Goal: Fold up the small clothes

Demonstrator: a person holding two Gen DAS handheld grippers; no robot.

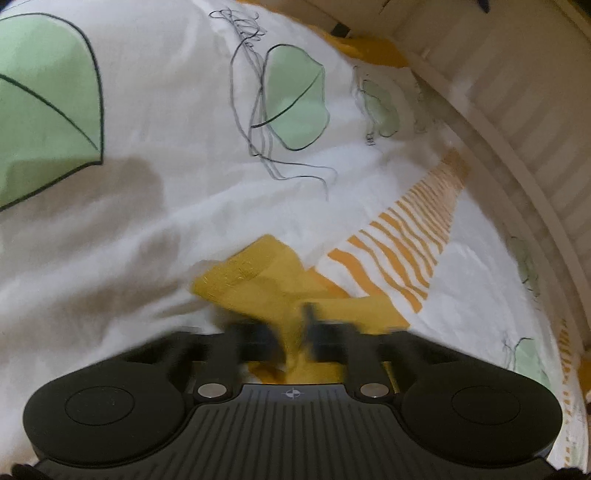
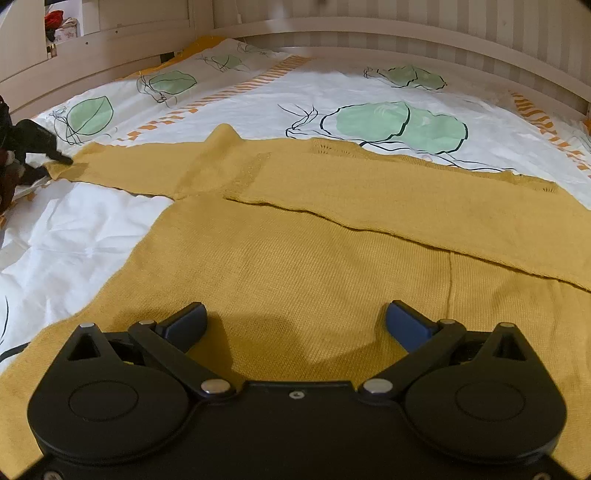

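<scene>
A mustard-yellow knit sweater [image 2: 295,240] lies flat on the bedspread. One sleeve [image 2: 406,206] is folded across its body, and the other sleeve [image 2: 147,170] stretches out to the left. My right gripper [image 2: 295,321] hovers open low over the sweater's body with nothing between its blue pads [image 2: 406,325]. At the far end of the stretched sleeve my left gripper [image 2: 64,159] appears black and small. In the left wrist view, which is motion-blurred, the left gripper [image 1: 295,325] is shut on the yellow sleeve cuff [image 1: 251,273], which bunches up between its fingers.
The white bedspread [image 2: 258,110] with green leaf prints and an orange striped band [image 1: 406,236] covers the bed. A pale wooden rail [image 2: 332,26] and striped wall bound the far side, also at the right in the left wrist view [image 1: 517,129]. A shelf with red items [image 2: 59,22] is top left.
</scene>
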